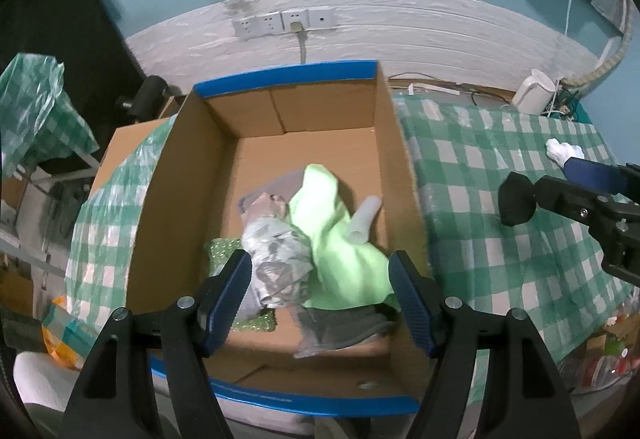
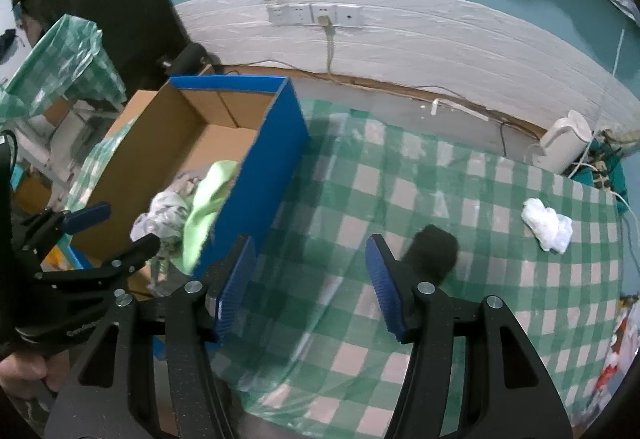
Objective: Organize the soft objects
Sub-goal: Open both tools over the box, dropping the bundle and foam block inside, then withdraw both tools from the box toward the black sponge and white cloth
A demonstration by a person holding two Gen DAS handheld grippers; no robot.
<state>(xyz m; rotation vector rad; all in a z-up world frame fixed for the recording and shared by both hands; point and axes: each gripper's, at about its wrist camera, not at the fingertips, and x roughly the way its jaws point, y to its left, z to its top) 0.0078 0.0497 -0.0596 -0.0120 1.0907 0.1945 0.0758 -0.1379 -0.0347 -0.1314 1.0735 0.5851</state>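
Left wrist view looks down into your cardboard box (image 1: 192,159), where the soft things lie: a grey patterned cloth (image 1: 276,259) at left, a lime green cloth (image 1: 340,239) beside it, a pale tube (image 1: 364,219) farther right and a grey item (image 1: 340,327) nearest you. Your left gripper (image 1: 320,303) hangs released above them, grasping nothing. Only the right wrist view shows the box's blue outer wall (image 2: 260,175) and, on the checked tablecloth (image 2: 460,299) to its right, a black soft lump (image 2: 434,251) just beyond your spread, empty right gripper (image 2: 308,287), then a white wad (image 2: 546,225) far right.
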